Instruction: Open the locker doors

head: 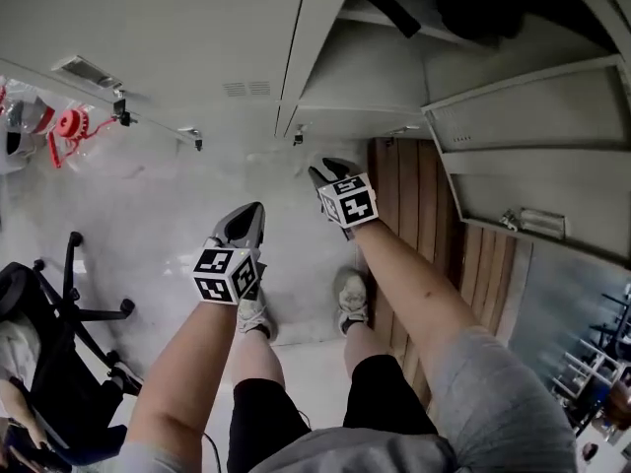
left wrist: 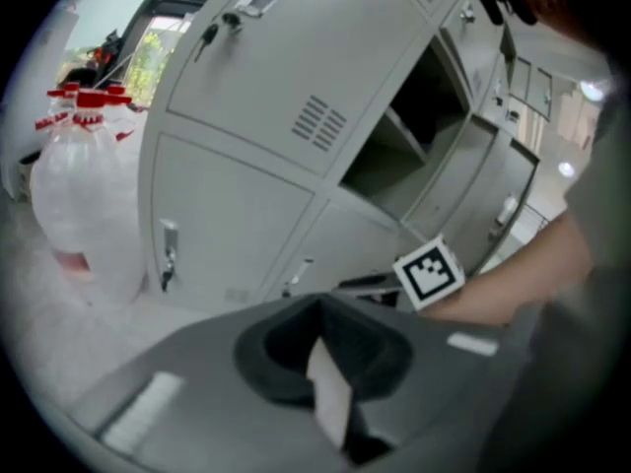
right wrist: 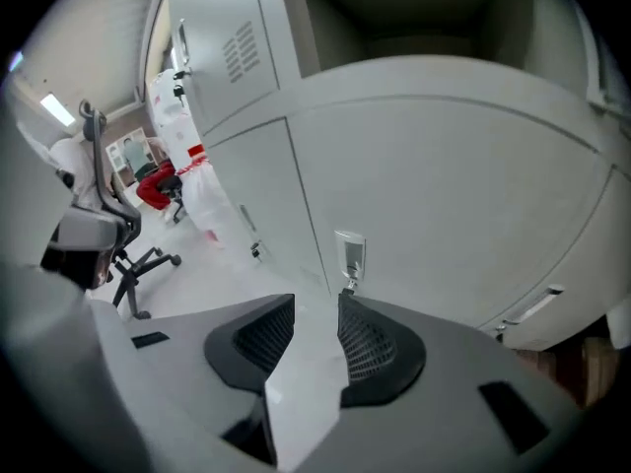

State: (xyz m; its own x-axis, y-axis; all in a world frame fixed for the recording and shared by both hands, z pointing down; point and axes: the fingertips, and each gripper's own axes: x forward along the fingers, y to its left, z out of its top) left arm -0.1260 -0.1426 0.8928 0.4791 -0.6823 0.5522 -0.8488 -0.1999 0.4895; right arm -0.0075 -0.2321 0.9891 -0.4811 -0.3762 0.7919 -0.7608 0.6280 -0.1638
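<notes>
The only print to be seen is the black-and-white square markers [head: 226, 274] on the grippers' cubes. No words are legible. The left gripper [left wrist: 317, 308] hangs in front of the lockers [left wrist: 246, 116], its jaws together and empty. The right gripper [right wrist: 315, 308] has its jaws partly apart with nothing between them. Past the gap shows the latch [right wrist: 349, 256] of a closed lower locker door [right wrist: 444, 195]. Above that door an open compartment [right wrist: 414, 8] shows.

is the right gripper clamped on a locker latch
No, the jaws of the right gripper stand apart with nothing between them, and the latch sits beyond their tips.
</notes>
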